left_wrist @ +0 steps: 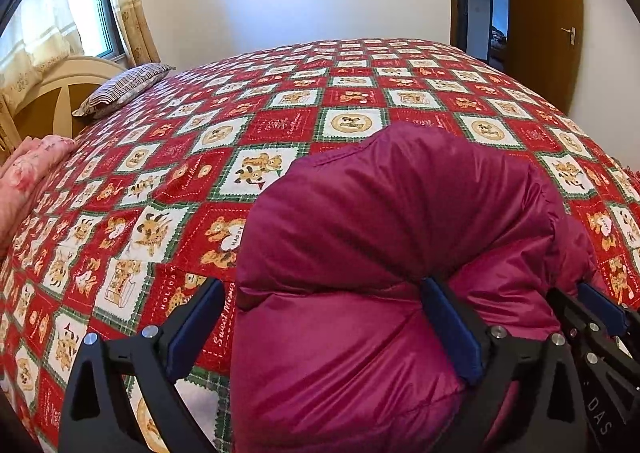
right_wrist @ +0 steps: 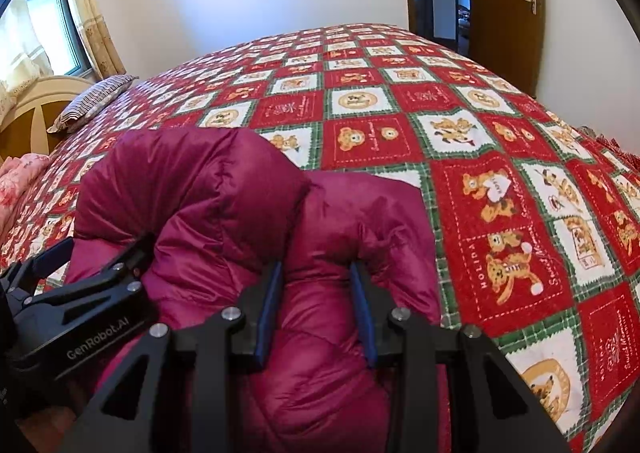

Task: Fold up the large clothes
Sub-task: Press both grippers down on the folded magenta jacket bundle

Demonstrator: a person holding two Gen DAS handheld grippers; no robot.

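Note:
A puffy magenta down jacket [left_wrist: 392, 213] lies bunched on the near part of the bed. In the left wrist view my left gripper [left_wrist: 323, 285] stands wide open around its edge. The blue right pad [left_wrist: 448, 325] leans into the fabric, while the left pad [left_wrist: 196, 325] hangs clear over the bedspread. In the right wrist view my right gripper [right_wrist: 317, 269] is shut on a fold of the jacket [right_wrist: 224, 189], which bulges between its blue pads. The left gripper [right_wrist: 96, 253] shows there at the left, against the jacket. The right gripper's fingers [left_wrist: 576, 309] show at the left view's right edge.
A red, white and green checked bedspread [left_wrist: 280, 125] with bear prints covers the large bed. A striped pillow [left_wrist: 120, 87] and a pink floral quilt [left_wrist: 28, 169] lie at the far left by the headboard [left_wrist: 48, 93]. A wooden door [right_wrist: 508, 5] stands behind the bed at the right.

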